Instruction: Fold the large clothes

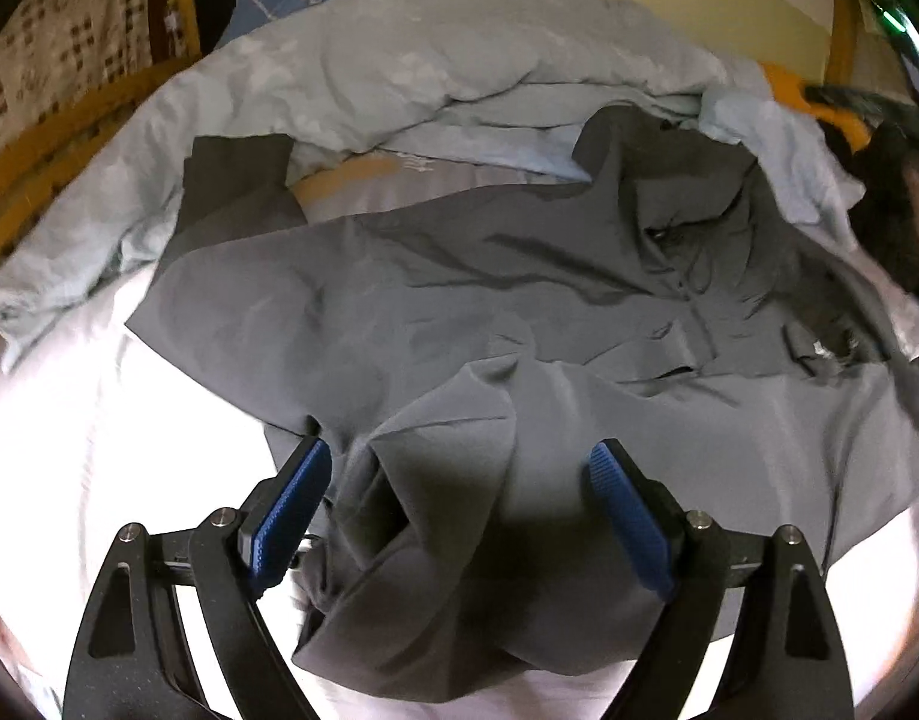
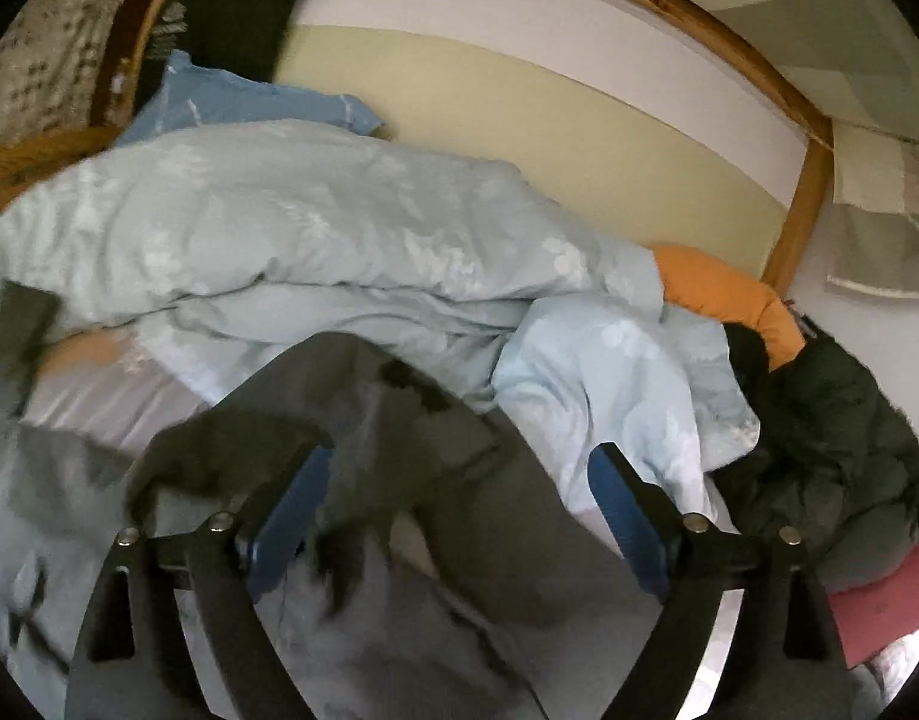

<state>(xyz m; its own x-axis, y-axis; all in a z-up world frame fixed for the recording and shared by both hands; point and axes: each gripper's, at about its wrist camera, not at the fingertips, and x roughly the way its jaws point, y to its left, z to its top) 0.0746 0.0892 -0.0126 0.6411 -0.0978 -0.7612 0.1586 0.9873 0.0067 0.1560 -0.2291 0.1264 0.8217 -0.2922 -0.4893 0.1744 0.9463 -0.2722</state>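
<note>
Grey garment [image 1: 459,300] is lying spread across the white bed sheet [image 1: 99,432], its far edge touching the heaped pale blue duvet [image 1: 399,72]. Left gripper [image 1: 459,468] is hovering over a bunched near fold, jaws spread wide, blue pads [image 1: 294,504] not pressing cloth. Right gripper [image 2: 459,480] is standing spread as well, nothing pinched; grey garment [image 2: 411,420] is blurring beneath it. Dark jacket [image 2: 831,450] is sitting far right.

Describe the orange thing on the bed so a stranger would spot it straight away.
Start at the wooden bed frame on the right. Below it, the orange cushion pokes out between the pale blue duvet and a dark puffy jacket. It is the only bright orange item there.
</note>
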